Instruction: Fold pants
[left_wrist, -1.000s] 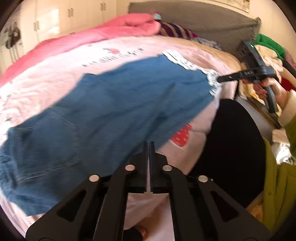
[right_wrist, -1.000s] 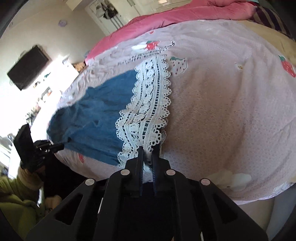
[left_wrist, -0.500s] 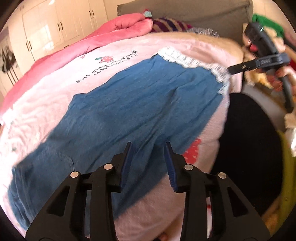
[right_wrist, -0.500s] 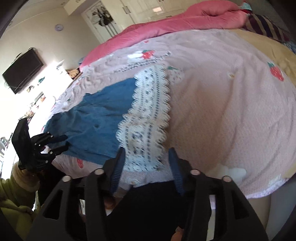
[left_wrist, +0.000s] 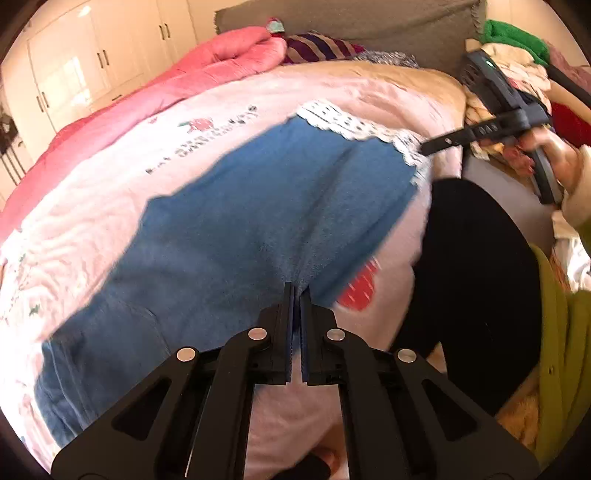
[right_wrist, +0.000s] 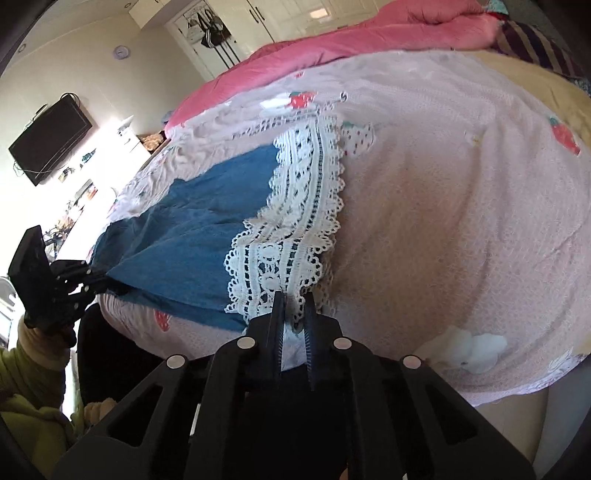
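Observation:
Blue denim pants (left_wrist: 236, 236) with a white lace hem (left_wrist: 354, 123) lie flat across the pink strawberry bedspread (left_wrist: 110, 206). My left gripper (left_wrist: 296, 291) is shut on the near edge of the denim at mid-leg. My right gripper (right_wrist: 294, 301) is shut on the near corner of the lace hem (right_wrist: 295, 229). The right gripper shows in the left wrist view (left_wrist: 424, 149) at the hem corner. The left gripper shows in the right wrist view (right_wrist: 101, 282), pinching the blue cloth (right_wrist: 199, 236).
A pink duvet (left_wrist: 177, 85) is bunched along the far side of the bed. A grey headboard (left_wrist: 351, 18) and a pile of clothes (left_wrist: 517, 55) stand at the right. A black round stool (left_wrist: 480, 280) sits by the bed's near edge.
Both grippers opened half a second ago and have now closed again, the left on the denim edge, the right on the lace hem corner.

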